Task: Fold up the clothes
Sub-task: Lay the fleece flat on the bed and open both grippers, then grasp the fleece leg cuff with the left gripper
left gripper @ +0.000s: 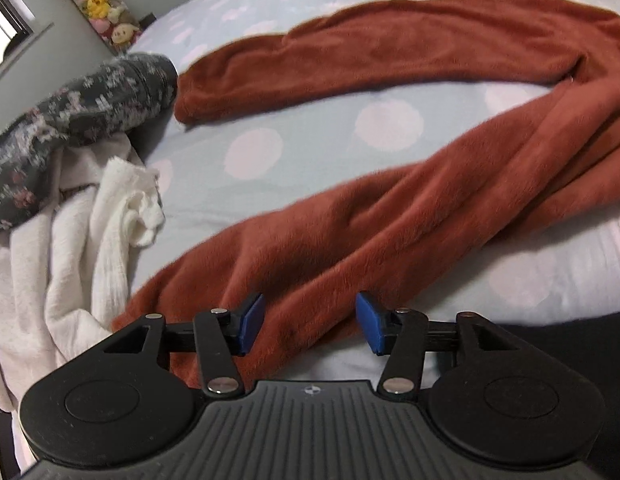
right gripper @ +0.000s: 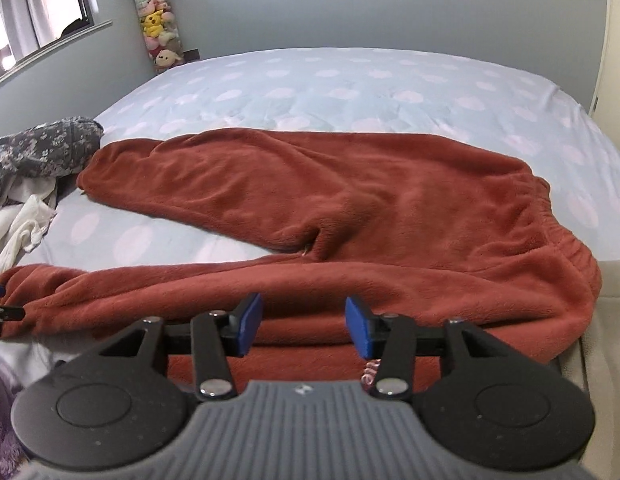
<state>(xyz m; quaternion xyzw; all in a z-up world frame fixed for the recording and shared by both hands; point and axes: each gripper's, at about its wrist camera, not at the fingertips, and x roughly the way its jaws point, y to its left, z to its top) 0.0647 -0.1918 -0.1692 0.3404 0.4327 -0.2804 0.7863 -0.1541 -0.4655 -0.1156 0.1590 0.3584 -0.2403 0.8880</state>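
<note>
Rust-red fleece trousers (right gripper: 390,200) lie spread on the bed, legs pointing left, elastic waistband at the right. In the left wrist view the near leg (left gripper: 310,248) runs under my left gripper (left gripper: 310,322), which is open just above the cuff end, blue pads either side of the fabric. My right gripper (right gripper: 304,326) is open over the near leg's edge close to the waist. The left gripper's tip (right gripper: 2,312) shows at the near leg's cuff in the right wrist view.
The bed has a pale blue sheet with white dots (right gripper: 350,88). A pile of white cloth (left gripper: 70,240) and a dark floral garment (left gripper: 90,96) lie at the bed's left. Stuffed toys (right gripper: 158,20) hang in the far corner by a window (right gripper: 38,4).
</note>
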